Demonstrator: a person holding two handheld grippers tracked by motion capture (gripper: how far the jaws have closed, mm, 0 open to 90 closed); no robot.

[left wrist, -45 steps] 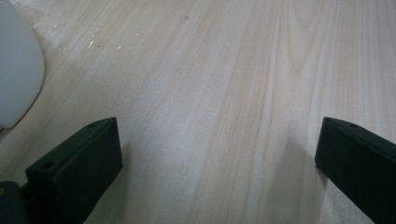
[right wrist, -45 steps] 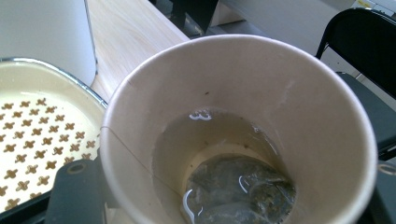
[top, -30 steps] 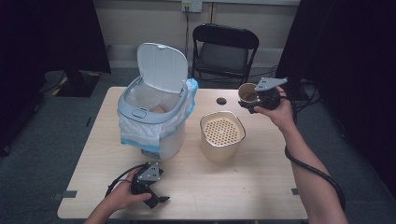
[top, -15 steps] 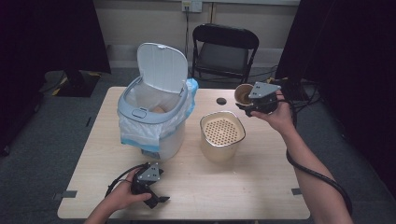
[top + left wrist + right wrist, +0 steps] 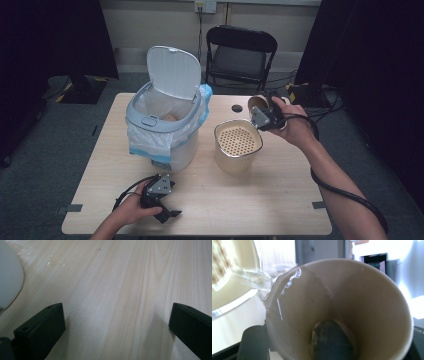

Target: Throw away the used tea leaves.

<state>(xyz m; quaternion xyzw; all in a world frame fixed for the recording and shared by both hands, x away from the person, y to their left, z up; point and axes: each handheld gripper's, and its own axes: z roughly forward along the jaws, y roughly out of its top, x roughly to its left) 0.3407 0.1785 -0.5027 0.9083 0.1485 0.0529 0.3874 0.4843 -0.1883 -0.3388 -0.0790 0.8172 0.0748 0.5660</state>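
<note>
My right gripper [image 5: 262, 109] is shut on a paper cup [image 5: 258, 103] and holds it in the air, tipped on its side, just right of and behind a beige container with a perforated strainer insert [image 5: 238, 141]. In the right gripper view the cup [image 5: 362, 297] opens toward the camera with a dark wet tea bag [image 5: 332, 340] at its bottom, and the container's rim [image 5: 249, 280] lies close at the upper left. My left gripper [image 5: 167, 212] rests on the table near the front edge, jaws wide apart [image 5: 117, 325] with only bare wood between them.
A white lidded bin [image 5: 162, 125] with a bag liner stands open at the table's left middle; its base [image 5: 7, 277] shows in the left gripper view. A small black disc [image 5: 236, 108] lies behind the container. A black folding chair [image 5: 241, 52] stands beyond the table.
The right hand has carried the cup leftward, from beyond the table's right edge to beside the strainer container. The left gripper has stayed put.
</note>
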